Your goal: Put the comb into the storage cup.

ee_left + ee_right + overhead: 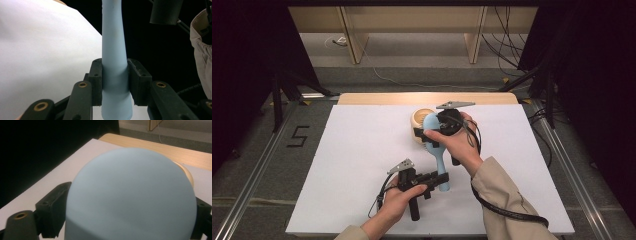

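Blue brush against cream bowl, on white board.

Left gripper view: we see our left gripper clamped on the pale blue handle, both pads pressing its sides near the flared end. The handle runs straight up. White table surface lies left; a beige sleeve shows at the right edge.

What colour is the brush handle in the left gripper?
Pale blue; the handle shows best in the left gripper view.
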{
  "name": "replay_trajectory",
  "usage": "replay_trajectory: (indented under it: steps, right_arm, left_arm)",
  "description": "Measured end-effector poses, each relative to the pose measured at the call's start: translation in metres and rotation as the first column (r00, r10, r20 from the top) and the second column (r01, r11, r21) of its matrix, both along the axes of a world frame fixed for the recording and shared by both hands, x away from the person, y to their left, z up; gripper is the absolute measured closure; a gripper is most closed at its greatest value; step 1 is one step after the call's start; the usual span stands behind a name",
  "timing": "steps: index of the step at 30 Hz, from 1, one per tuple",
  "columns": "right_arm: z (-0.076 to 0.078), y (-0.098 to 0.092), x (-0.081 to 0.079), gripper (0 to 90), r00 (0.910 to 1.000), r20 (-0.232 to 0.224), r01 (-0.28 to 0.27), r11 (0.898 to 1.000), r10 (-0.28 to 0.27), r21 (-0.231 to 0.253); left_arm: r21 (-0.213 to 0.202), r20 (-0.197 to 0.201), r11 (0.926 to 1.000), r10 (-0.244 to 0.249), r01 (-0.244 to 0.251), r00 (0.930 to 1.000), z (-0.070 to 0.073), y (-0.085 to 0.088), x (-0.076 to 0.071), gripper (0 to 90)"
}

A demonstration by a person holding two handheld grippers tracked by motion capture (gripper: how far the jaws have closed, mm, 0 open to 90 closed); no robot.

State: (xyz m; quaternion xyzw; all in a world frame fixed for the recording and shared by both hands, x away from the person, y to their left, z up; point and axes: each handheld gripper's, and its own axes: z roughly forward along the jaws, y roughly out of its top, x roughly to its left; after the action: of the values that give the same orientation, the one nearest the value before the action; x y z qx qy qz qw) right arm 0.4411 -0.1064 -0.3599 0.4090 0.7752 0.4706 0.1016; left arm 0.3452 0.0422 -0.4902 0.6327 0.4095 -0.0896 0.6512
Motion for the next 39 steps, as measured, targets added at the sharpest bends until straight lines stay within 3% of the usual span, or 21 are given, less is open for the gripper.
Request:
replay_trajectory:
  steps: [21, 28, 31, 39]
  right_arm:
    - [0.0018, 0.0031, -0.0029, 20.0, 0.9998, -0.005, 0.018, 1.0, -0.018, 0.006]
    - [0.0028, 0.003, -0.0032, 20.5, 0.9998, -0.007, 0.019, 1.0, -0.019, 0.012]
    - [0.0033, 0.0024, -0.0037, 24.2, 0.9996, -0.025, 0.014, 0.999, -0.013, 0.046]
    - [0.005, 0.0053, -0.0052, 24.2, 0.9999, -0.01, 0.009, 0.999, -0.009, 0.036]
  left_arm:
    - [0.03, 0.016, 0.9994, 0.014, -0.015, 0.9998, 0.0022, 0.0004, -0.0005, 66.2]
    - [0.056, 0.035, 0.9982, 0.019, -0.02, 0.9992, 0.0038, 0.001, -0.0001, 66.2]
    - [0.066, 0.051, 0.9974, 0.024, -0.028, 0.9984, 0.0052, 0.0014, 0.0, 66.1]
    - [0.079, 0.062, 0.9963, 0.03, -0.035, 0.9976, 0.0067, 0.0018, -0.0002, 66.0]
